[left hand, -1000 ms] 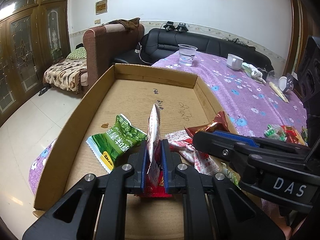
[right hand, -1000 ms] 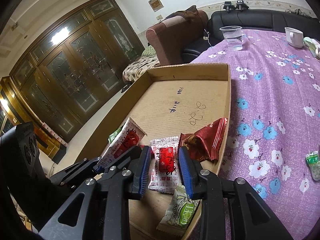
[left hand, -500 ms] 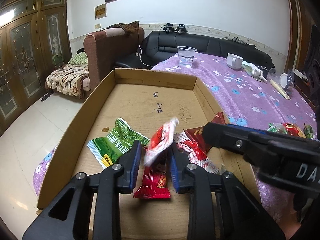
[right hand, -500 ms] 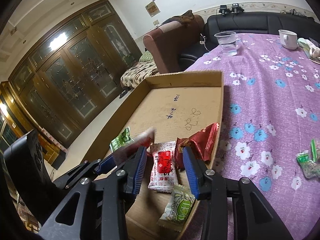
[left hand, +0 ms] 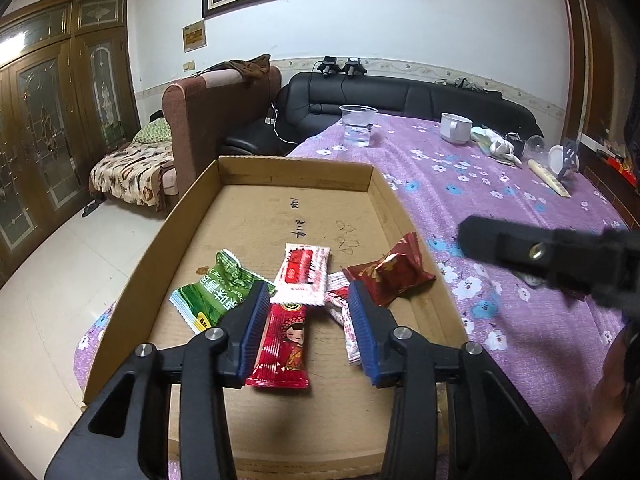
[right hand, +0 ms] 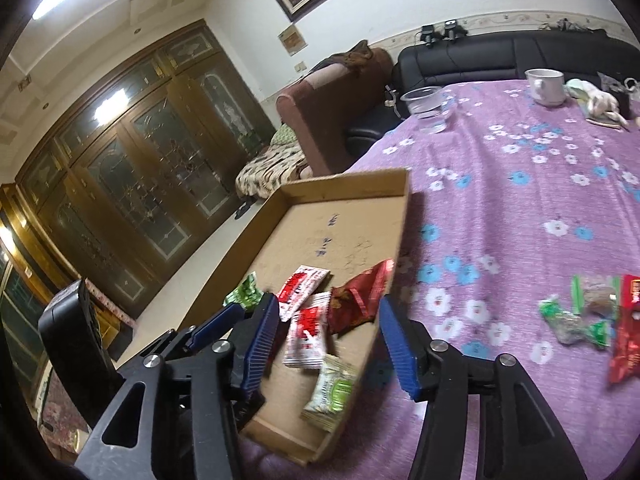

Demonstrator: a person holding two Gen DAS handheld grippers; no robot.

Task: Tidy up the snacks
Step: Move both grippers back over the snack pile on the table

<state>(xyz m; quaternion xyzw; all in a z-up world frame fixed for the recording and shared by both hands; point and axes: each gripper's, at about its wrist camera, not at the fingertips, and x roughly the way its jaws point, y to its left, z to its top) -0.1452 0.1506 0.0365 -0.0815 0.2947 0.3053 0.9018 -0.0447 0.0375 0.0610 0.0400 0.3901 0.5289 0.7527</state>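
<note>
A shallow cardboard tray [left hand: 192, 216] sits at the edge of a bench covered in a purple flowered cloth [left hand: 500, 184]. Inside the tray, toward its near end, lie several small snack packets: a green packet [left hand: 212, 294] nearest the tray's left wall, a white-and-red packet [left hand: 306, 274] in the middle, a dark red foil packet [left hand: 390, 270] against the tray's right wall, and a red packet with a cartoon face [left hand: 284, 344] closest to the tray's near end.

The left gripper [left hand: 306, 332] hangs over the tray with its jaws apart; they have just been opening. The red cartoon packet lies flat between the pads, and neither pad presses on it. The right gripper [right hand: 330, 344] has its jaws spread wider, also just opening, and holds nothing; it straddles the tray's right wall.

More snacks [right hand: 588, 320] wait loose on the cloth, well to the right of the tray.

These packets look light, thin and crinkly, and probably slippery. They should bend easily, so a pinch across a crimped sealed end or a raised edge is likely the surest hold.
</note>
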